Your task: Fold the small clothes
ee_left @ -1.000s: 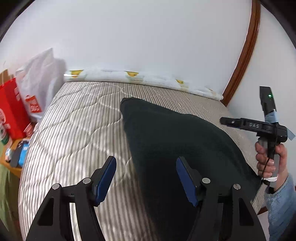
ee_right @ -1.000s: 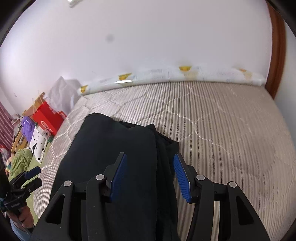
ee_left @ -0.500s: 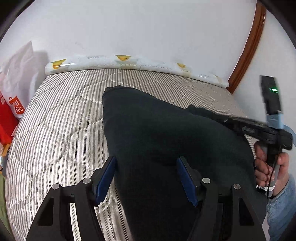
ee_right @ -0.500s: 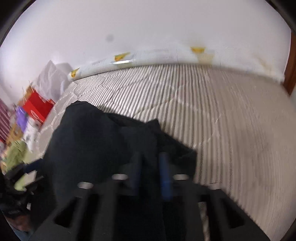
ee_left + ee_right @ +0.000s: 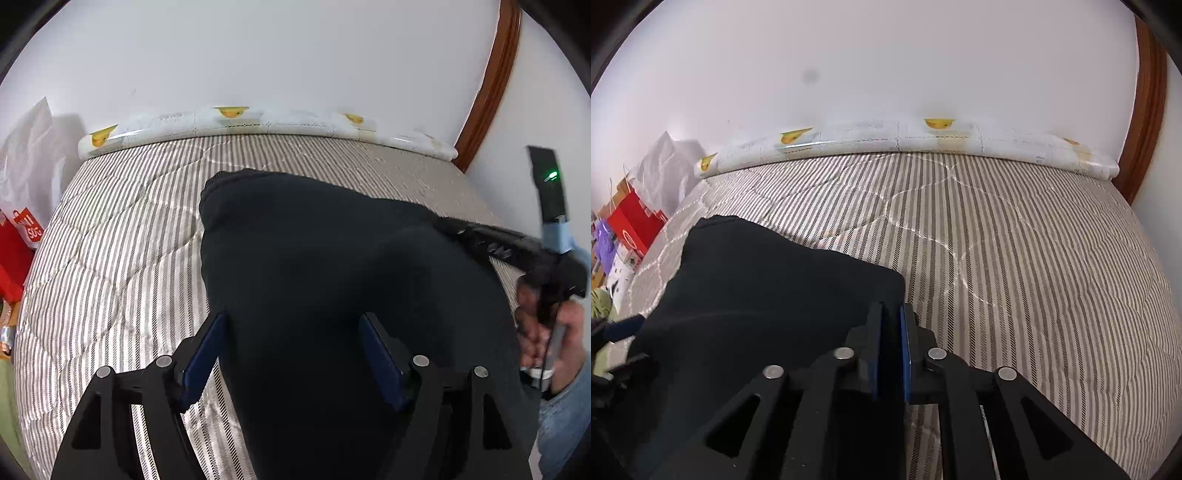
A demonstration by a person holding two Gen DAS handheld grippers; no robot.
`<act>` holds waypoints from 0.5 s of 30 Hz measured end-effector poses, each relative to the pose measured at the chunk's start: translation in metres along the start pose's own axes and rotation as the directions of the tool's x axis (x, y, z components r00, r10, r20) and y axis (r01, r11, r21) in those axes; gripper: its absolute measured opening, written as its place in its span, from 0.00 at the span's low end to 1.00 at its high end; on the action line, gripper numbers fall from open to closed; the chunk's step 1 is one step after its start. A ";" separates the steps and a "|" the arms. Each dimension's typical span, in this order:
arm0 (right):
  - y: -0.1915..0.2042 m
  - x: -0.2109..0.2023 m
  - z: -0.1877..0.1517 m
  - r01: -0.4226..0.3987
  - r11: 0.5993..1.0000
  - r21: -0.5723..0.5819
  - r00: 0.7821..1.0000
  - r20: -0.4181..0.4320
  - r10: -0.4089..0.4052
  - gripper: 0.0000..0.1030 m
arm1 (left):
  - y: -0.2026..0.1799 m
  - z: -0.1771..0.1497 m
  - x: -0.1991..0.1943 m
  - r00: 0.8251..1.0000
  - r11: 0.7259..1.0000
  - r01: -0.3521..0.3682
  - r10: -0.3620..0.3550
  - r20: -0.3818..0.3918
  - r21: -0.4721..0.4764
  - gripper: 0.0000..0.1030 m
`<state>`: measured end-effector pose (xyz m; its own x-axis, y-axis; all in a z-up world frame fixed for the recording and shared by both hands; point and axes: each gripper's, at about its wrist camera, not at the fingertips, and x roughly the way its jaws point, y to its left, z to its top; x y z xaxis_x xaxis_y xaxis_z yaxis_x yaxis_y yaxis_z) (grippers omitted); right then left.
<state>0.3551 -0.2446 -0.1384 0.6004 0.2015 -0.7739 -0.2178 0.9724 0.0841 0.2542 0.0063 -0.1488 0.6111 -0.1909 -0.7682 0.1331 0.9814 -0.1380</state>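
A black garment (image 5: 332, 280) is spread on the striped mattress (image 5: 122, 236), directly ahead of and beneath both tongs. The left tongs (image 5: 291, 354) are held released, the blue pads standing wide apart over the near cloth, which lies between them ungripped. The right tongs (image 5: 891, 354) are clenched on the garment's right-hand corner (image 5: 886, 284). The fabric is judged soft, limp and fairly thick, light enough to be lifted by an edge, though it would sag and bunch; it is best taken at corners or hems. The near hem is cut off by the tongs' frames, folds and seams are lost in the uniform black, and the kind of garment cannot be told.
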 end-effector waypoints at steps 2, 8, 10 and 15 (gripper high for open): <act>-0.006 -0.009 0.001 -0.033 0.999 0.016 0.999 -0.003 0.033 0.15 | 0.002 -0.003 -0.004 1.000 1.000 0.011 -0.010 0.009 -0.011 0.71; -0.009 -0.056 -0.015 -0.106 0.994 0.013 0.994 -0.003 0.106 0.23 | 0.001 0.012 -0.002 0.999 1.000 -0.005 0.005 0.041 0.002 0.71; -0.005 -0.070 -0.028 -0.129 0.992 -0.012 0.992 -0.003 0.129 0.29 | 0.002 0.019 0.006 0.998 0.999 -0.037 0.036 0.044 0.004 0.73; 0.003 -0.079 -0.068 -0.144 0.989 -0.034 0.989 -0.037 0.143 0.32 | 0.015 0.031 0.032 0.989 0.990 -0.144 0.144 0.032 -0.015 0.73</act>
<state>0.2542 -0.2658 -0.1197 0.5345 0.3335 -0.7766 -0.3276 0.9288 0.1735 0.2998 0.0146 -0.1558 0.6486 -0.0481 -0.7596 0.0327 0.9988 -0.0353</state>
